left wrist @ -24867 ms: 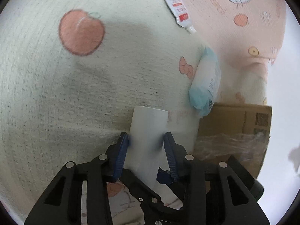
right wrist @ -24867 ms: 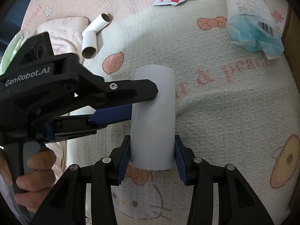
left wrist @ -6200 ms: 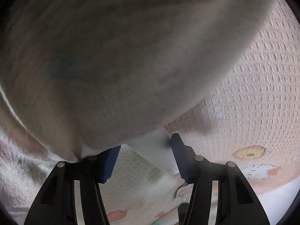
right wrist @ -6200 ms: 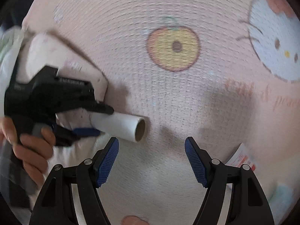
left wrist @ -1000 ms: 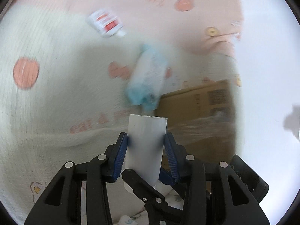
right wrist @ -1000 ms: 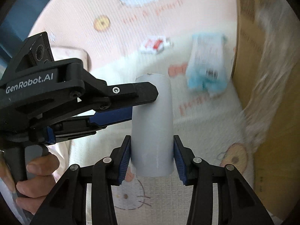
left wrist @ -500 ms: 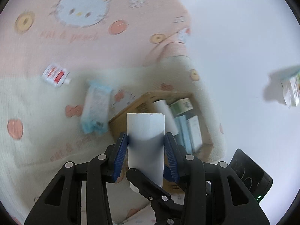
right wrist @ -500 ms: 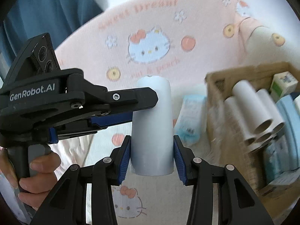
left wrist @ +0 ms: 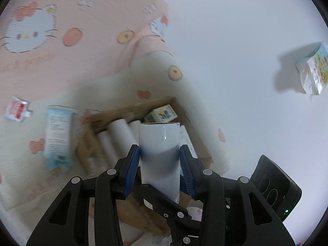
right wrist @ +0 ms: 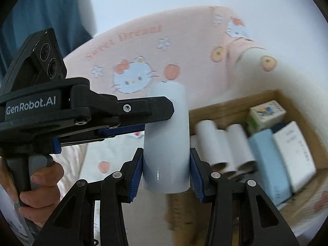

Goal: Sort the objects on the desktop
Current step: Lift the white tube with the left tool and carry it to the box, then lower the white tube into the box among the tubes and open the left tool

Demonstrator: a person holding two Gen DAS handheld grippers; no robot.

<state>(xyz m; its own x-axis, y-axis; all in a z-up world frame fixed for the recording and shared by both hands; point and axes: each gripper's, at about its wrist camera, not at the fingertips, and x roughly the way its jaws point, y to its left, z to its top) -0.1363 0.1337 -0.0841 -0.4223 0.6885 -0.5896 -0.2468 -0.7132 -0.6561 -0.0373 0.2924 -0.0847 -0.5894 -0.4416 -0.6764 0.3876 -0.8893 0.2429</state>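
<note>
Both the left gripper (left wrist: pixel 160 171) and right gripper (right wrist: pixel 166 172) have their jaws pinching one white tube (right wrist: pixel 166 139). Underneath sits a cardboard box (right wrist: pixel 235 106) packed with paper rolls (right wrist: pixel 221 145) and small cartons (right wrist: pixel 266 112); a blue packet (left wrist: pixel 57 135) lies just beside it.

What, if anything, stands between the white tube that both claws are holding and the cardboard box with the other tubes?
Nothing visible does. The white tube is clamped by the right claw and the left claw, above the blanket. The cardboard box is open-topped, though the tubes already fill its near side.
</note>
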